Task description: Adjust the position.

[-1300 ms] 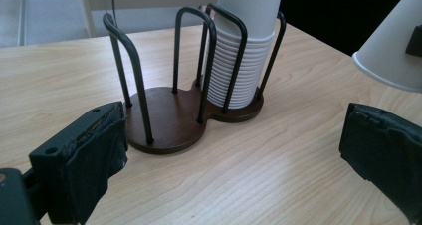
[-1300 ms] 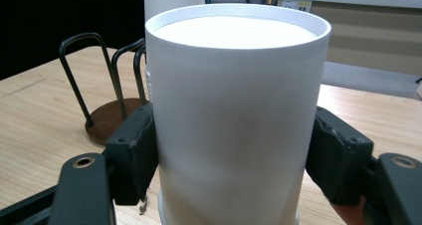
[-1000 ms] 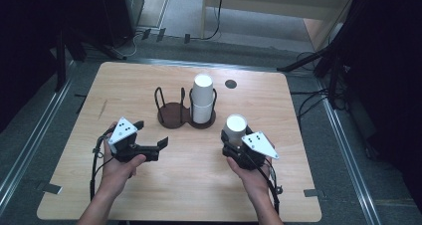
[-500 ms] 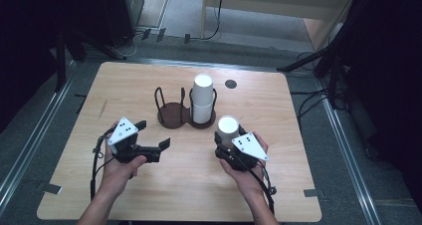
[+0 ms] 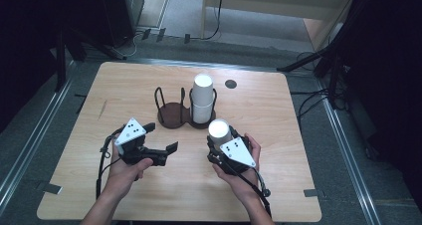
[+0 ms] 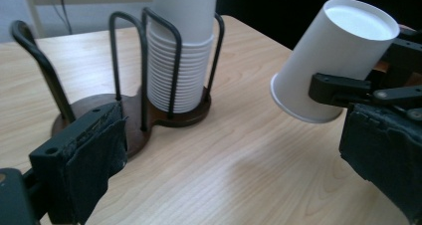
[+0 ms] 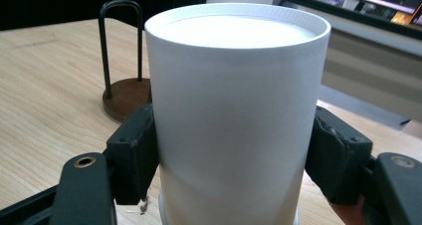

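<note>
Pale wooden surface (image 5: 278, 185) in a dim room, dark floor and cables all around. Near the middle, a two-bay wire cup holder (image 5: 171, 116): left bay bare, right bay carrying a tall stack of white cups (image 5: 202, 100), bottoms up. Just in front of that stack, a single white paper cup (image 5: 219, 131), also bottom up, pinched at mid-wall in the right hand-held gripper (image 5: 219, 143); both pads flat against the cup's sides in the right gripper view (image 7: 239, 110), rim clear of the wood and tilted in the left gripper view (image 6: 331, 60). Left hand-held gripper (image 5: 161, 144) spread wide, holding nothing, aimed at the holder's base.

Likely step: carrying the lone cup toward the holder, probably for the bare left bay.

To do it well:
- Keep the squeeze light; thin paper wall, easily dented or ovalled.
- Level the cup before lowering, rim parallel to the wooden base.
- Come in from above the wire loops, not from the side, to avoid snagging a hoop.
- Steady the holder's base with the spread gripper if needed; light stand, apt to slide.
- Release only once the rim sits on the base.
</note>
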`<state>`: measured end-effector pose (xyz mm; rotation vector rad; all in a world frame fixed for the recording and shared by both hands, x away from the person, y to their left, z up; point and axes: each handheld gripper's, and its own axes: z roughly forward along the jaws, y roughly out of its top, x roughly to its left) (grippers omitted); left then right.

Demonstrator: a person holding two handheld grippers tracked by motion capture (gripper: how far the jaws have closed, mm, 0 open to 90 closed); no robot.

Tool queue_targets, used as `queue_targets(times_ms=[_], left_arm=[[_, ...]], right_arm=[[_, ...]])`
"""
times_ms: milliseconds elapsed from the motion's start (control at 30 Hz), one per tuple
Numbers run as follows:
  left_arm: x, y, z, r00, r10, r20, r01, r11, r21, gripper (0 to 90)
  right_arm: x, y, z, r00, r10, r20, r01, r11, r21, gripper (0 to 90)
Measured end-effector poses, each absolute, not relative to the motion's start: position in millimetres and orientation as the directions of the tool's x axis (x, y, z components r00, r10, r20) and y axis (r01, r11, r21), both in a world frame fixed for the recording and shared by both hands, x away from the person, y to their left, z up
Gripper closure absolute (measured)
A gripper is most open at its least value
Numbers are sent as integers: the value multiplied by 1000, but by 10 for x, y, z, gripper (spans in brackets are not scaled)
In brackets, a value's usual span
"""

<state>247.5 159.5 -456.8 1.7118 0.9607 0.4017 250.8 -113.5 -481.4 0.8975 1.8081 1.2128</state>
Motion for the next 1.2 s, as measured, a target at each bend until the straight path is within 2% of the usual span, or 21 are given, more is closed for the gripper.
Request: queue_targets(times_ms=[333,667,1200], left_arm=[[2474,1465,-4576,665,725,-180,401,-143,905,0],[2478,1399,-4584,691,691,-209,422,-151,894,0],[2448,1281,-4582,714,661,-231,445,-173,879,67]], right_arm=[[2446,-1014,-4893,-454,821,-347,62,418,906,290],[2392,-910,-4966,-443,764,-469,-16,516,856,291],[2295,-773,-5059,-456,679,-576,-113,598,794,291]])
